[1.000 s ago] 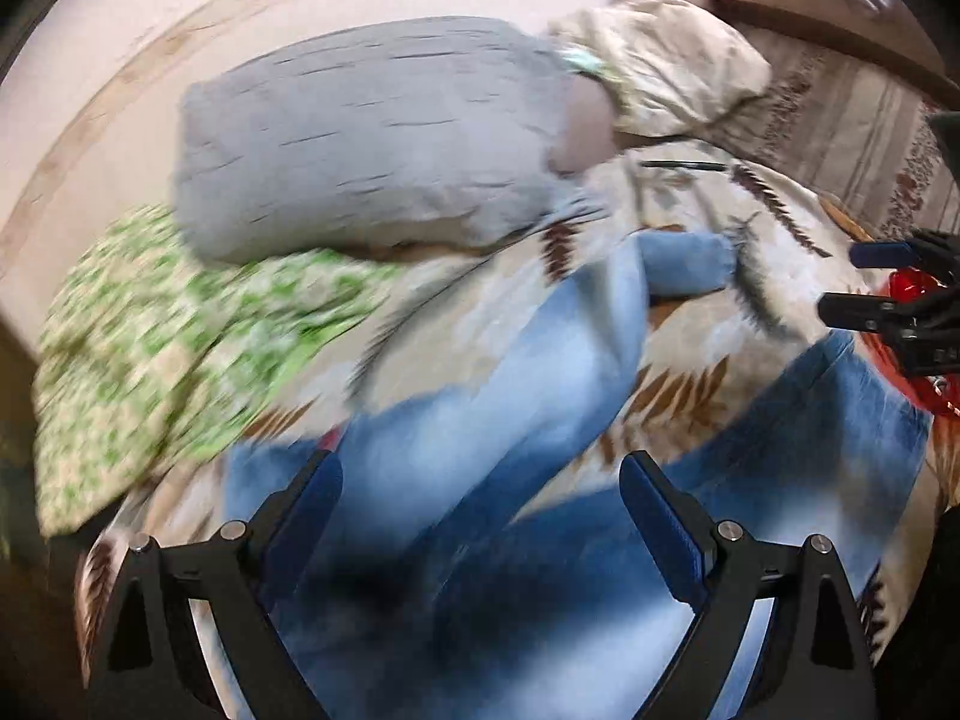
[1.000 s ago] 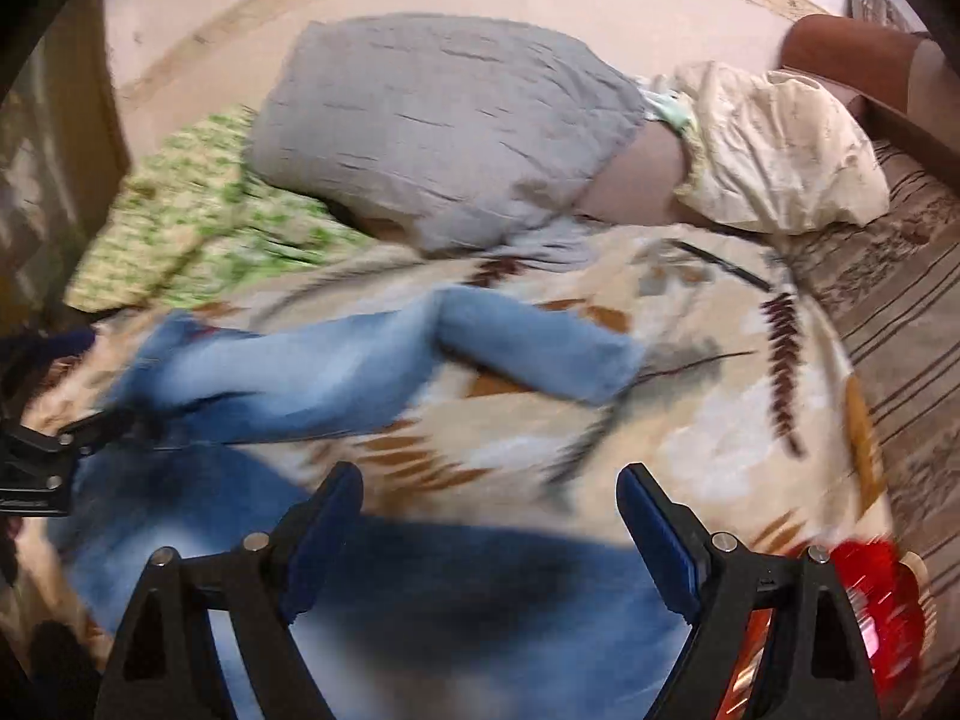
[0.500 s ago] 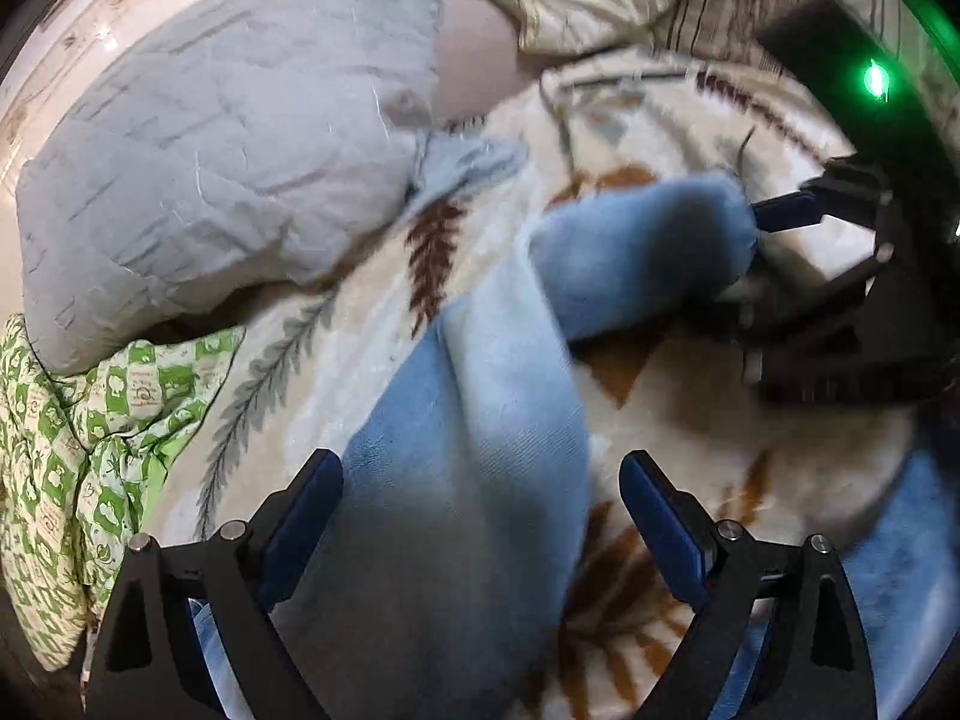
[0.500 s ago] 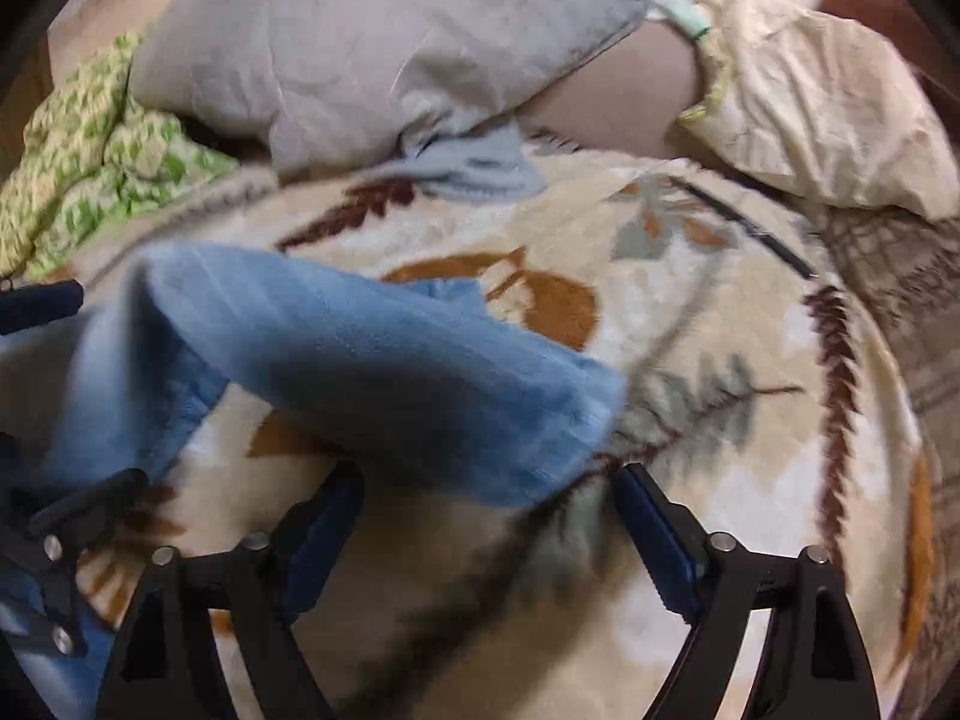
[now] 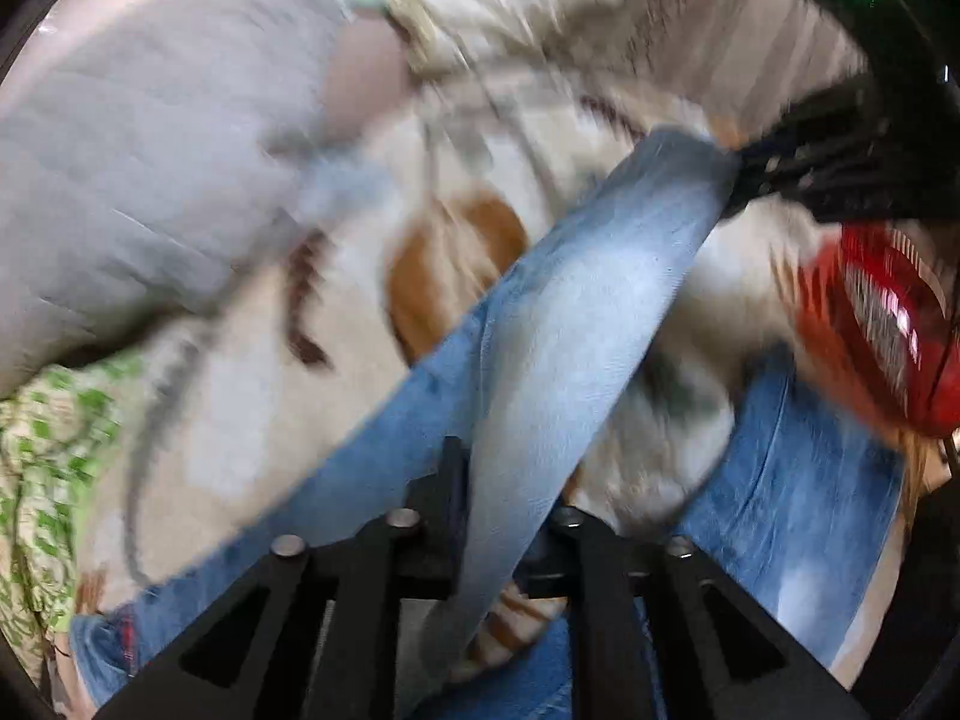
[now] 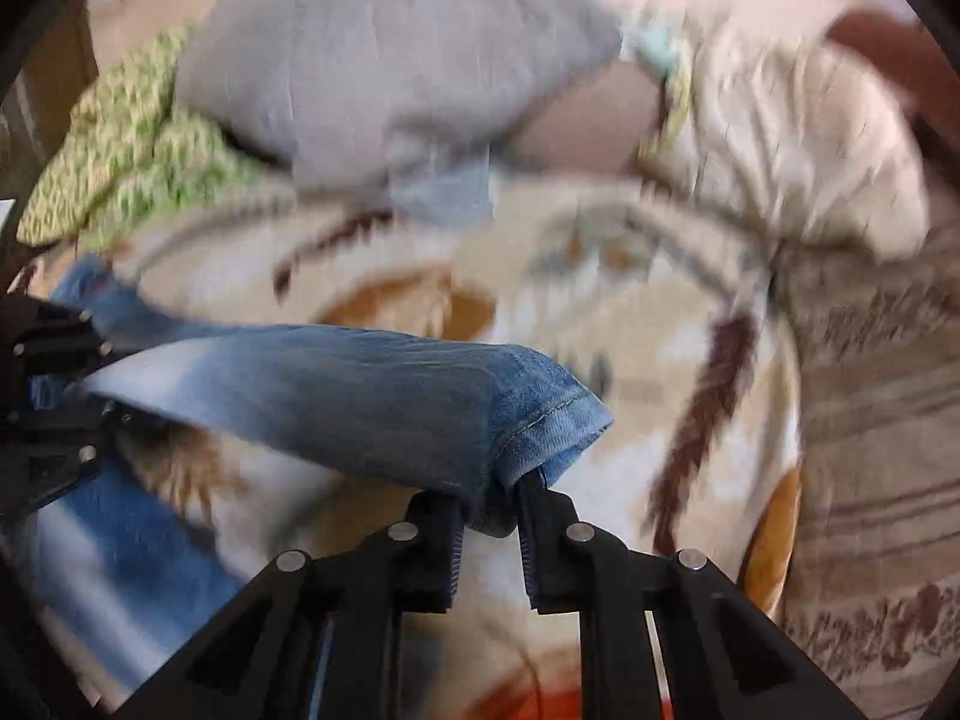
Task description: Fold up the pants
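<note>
left tongs [image 5: 507, 516] pinching jeans leg [image 5: 576, 324], right tongs [image 6: 489, 531] clamping hem [image 6: 540, 420]

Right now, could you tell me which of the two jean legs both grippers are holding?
It is the pale leg stretched diagonally above the blanket: the right gripper pinches its hem, the left gripper its middle. The darker leg lies free on the blanket.

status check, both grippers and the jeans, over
Left gripper shut on jeans leg mid-length. Right gripper shut on the hem. Leg lifted off the blanket. Grey pillow beyond, clear.
</note>
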Tool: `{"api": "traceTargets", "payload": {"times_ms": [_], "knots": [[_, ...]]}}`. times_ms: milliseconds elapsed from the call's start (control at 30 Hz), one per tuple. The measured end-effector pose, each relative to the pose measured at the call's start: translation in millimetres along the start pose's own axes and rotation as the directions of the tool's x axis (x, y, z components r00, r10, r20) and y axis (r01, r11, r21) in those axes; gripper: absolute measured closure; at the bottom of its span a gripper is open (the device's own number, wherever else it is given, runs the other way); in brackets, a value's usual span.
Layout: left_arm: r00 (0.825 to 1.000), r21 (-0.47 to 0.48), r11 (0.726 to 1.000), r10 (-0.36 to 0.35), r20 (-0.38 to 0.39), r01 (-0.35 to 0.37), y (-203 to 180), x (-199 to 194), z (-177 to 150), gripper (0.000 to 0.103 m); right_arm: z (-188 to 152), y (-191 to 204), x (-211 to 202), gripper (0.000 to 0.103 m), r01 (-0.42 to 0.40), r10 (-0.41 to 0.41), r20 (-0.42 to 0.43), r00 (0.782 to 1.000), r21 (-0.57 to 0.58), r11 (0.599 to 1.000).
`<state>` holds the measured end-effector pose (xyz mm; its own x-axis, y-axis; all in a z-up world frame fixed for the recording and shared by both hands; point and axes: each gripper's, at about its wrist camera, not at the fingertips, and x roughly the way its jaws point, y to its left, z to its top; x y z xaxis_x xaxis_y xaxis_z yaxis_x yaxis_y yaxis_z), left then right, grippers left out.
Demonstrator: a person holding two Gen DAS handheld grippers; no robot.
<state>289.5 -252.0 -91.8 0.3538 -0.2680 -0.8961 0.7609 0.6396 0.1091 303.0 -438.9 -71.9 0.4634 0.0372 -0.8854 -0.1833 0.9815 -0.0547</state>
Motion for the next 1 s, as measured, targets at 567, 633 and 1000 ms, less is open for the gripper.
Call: {"api": "traceTargets", "payload": {"times_ms": [567, 633, 1000], "knots": [[1.0, 0.157, 0.988, 0.005, -0.027, -0.001, 51, 2, 21, 0.012, -14, -38, 6, 0.029, -0.048, 0.049, -0.011, 0.999, 0.081, 0.996], [0.994, 0.137, 0.989, -0.032, -0.109, 0.047, 60, 28, 14, 0.012, -12, -50, 36, 0.029, -0.082, 0.096, -0.077, 0.992, 0.167, 0.983], [0.993, 0.111, 0.991, -0.059, -0.1, 0.07, 63, 26, -1, 0.094, -17, -36, 24, 0.093, -0.185, 0.186, 0.012, 0.982, 0.169, 0.968]]}}
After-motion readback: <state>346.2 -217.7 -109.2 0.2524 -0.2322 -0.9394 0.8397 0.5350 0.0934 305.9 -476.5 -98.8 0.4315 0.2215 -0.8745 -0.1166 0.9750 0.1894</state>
